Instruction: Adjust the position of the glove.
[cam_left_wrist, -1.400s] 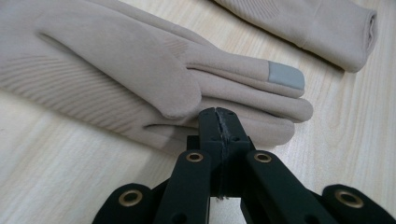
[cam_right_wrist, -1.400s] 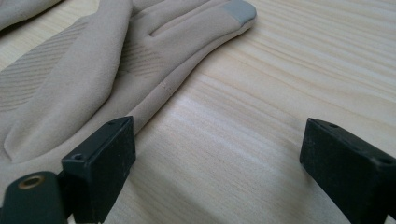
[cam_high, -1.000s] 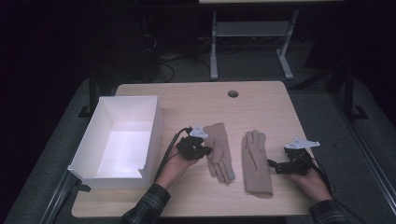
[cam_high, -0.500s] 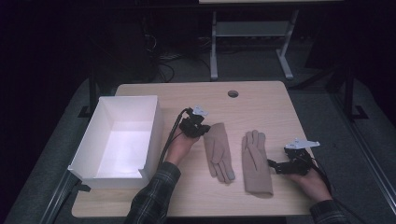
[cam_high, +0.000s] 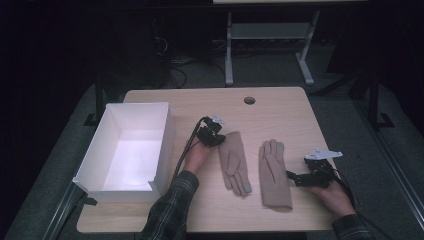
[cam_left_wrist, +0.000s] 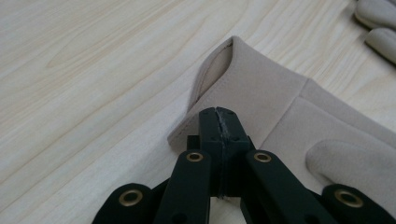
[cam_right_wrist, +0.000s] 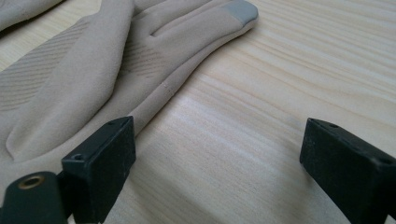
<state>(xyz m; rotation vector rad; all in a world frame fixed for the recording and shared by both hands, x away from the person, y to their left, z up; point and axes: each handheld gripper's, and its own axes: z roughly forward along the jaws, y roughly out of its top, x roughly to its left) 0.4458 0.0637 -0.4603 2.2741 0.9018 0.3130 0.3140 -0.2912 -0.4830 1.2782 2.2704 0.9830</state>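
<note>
Left claw (cam_left_wrist: 218, 122) moved to left glove (cam_high: 235, 162) cuff, pinching it (edge hidden), right claw (cam_right_wrist: 219, 163) spread.

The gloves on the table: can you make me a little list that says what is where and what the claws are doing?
left glove: beige, flat on the table, fingers toward the person, cuff away
right glove: beige, flat, fingers pointing away, grey fingertip patch
left claw: at the left glove's cuff, jaws shut together, its tip on the cuff's corner; whether it pinches fabric is unclear
right claw: just right of the right glove, jaws wide open, nothing between them
white box: open on top, nothing in it, at the table's left side
table: light wood
</note>
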